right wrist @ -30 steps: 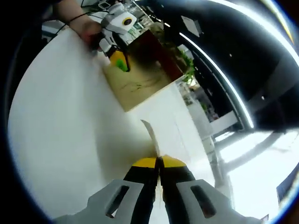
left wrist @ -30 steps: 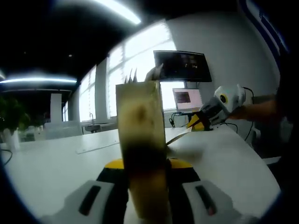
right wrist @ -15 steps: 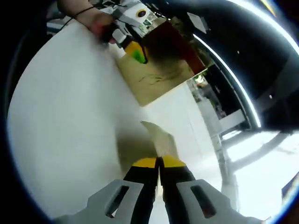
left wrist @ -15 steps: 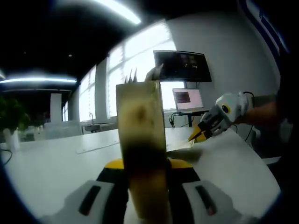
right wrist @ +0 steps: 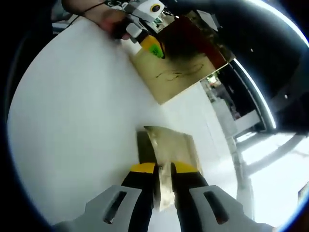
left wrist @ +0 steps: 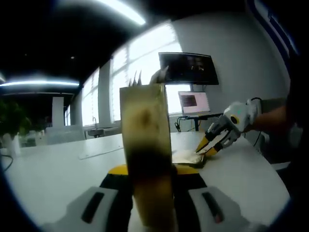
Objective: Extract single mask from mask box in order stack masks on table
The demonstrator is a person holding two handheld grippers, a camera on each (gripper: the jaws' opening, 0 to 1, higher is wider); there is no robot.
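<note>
Left claw (left wrist: 147,191) clenched on the mask box (left wrist: 145,140); right claw (right wrist: 163,181) parted — the mask (right wrist: 171,145) lies between its jaws on the worktop (right wrist: 72,121).

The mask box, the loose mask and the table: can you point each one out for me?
mask box (left wrist: 145,145), left gripper view, its tan front face.
mask (right wrist: 171,145), right gripper view, its flat middle.
table (right wrist: 72,125), right gripper view, bare white top.
</note>
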